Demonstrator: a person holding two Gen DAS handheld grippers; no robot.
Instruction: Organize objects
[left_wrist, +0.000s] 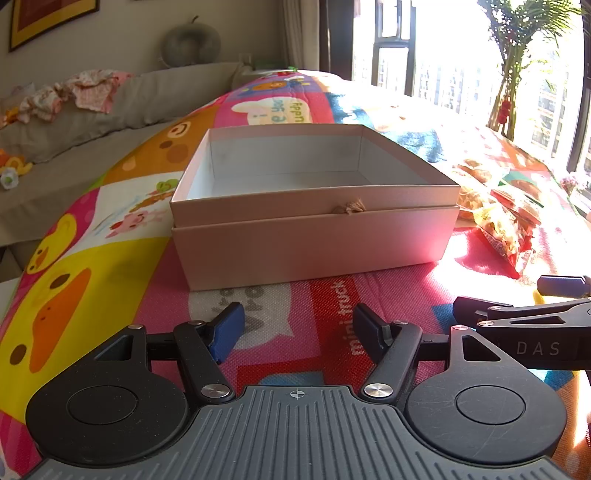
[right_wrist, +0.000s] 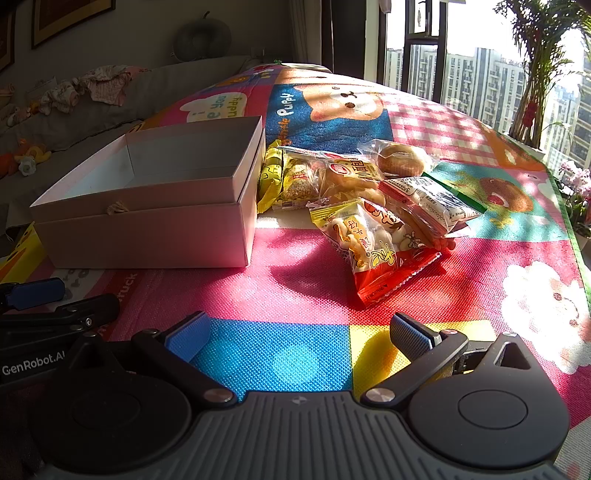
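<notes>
beside box (right_wrist: 147, 221), right-view-only snack packets (right_wrist: 373, 206)

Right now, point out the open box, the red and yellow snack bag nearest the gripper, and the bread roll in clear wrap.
open box (right_wrist: 147, 236), right wrist view, on its front wall.
red and yellow snack bag (right_wrist: 373, 247), right wrist view, on its printed face.
bread roll (right_wrist: 400, 159), right wrist view, on its browned top.
</notes>
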